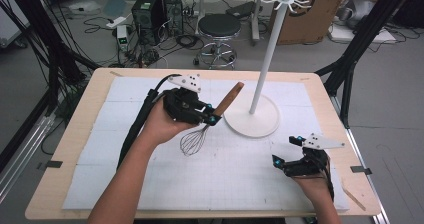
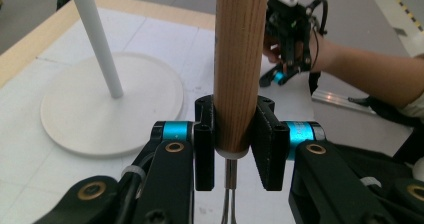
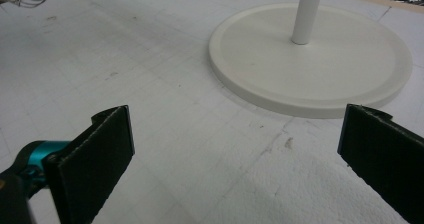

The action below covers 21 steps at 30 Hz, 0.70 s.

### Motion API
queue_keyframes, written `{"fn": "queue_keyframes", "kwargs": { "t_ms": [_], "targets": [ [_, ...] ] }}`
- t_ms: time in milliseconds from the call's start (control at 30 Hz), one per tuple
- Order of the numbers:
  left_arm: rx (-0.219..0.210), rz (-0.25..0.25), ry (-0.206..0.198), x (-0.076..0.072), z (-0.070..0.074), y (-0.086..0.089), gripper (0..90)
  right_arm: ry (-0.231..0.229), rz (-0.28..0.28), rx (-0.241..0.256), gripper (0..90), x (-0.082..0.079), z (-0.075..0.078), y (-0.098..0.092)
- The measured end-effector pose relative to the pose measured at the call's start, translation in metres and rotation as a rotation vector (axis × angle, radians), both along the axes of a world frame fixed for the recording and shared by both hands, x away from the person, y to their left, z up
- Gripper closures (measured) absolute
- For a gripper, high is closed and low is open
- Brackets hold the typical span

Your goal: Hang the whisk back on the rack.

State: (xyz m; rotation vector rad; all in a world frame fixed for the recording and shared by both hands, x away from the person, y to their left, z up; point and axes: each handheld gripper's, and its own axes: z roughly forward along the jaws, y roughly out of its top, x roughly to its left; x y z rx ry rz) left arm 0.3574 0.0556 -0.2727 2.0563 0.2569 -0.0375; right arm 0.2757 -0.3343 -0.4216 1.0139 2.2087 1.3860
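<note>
High view gives me the white mat (image 1: 125,149) over the wooden table (image 1: 75,129), then the white stand (image 1: 252,115) with its round base and tall pole. Just beside that base, my left gripper (image 1: 212,115) pinches the whisk (image 1: 210,126) low on its wooden handle, lifted off the mat, handle tilted up toward the pole, wire loops hanging down. My right gripper (image 1: 285,156) sits well apart near the right edge, jaws spread wide, holding nothing

Even, soft overhead light; shadows faint; no glare; the high view is slightly soft; near the left gripper (image 2: 235,149) the jaws blur; beyond the right gripper (image 3: 235,149) the mat (image 3: 150,59) stays sharp.
</note>
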Motion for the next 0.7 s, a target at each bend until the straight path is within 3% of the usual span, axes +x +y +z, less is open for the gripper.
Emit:
{"fn": "queue_keyframes", "kwargs": {
  "t_ms": [33,100,233,367,700],
  "targets": [
    [0.000,0.000,0.000,0.000,0.000,0.000,73.6,-0.004,0.001,-0.004,0.4,0.000,0.000,0.000],
    [-0.046,-0.010,0.010,0.004,0.012,-0.005,73.6,-0.001,0.001,-0.003,0.3,-0.001,0.000,0.000],
    [-0.096,-0.016,0.018,0.012,0.025,-0.012,73.6,-0.007,0.010,-0.001,0.3,-0.002,-0.001,0.000],
    [-0.093,-0.040,-0.003,0.018,0.035,-0.024,73.6,-0.012,0.017,0.001,0.4,-0.003,-0.001,0.001],
    [-0.085,-0.089,-0.005,0.040,0.061,-0.057,73.6,-0.004,0.016,0.004,0.3,-0.003,0.000,0.000]
  ]
}}
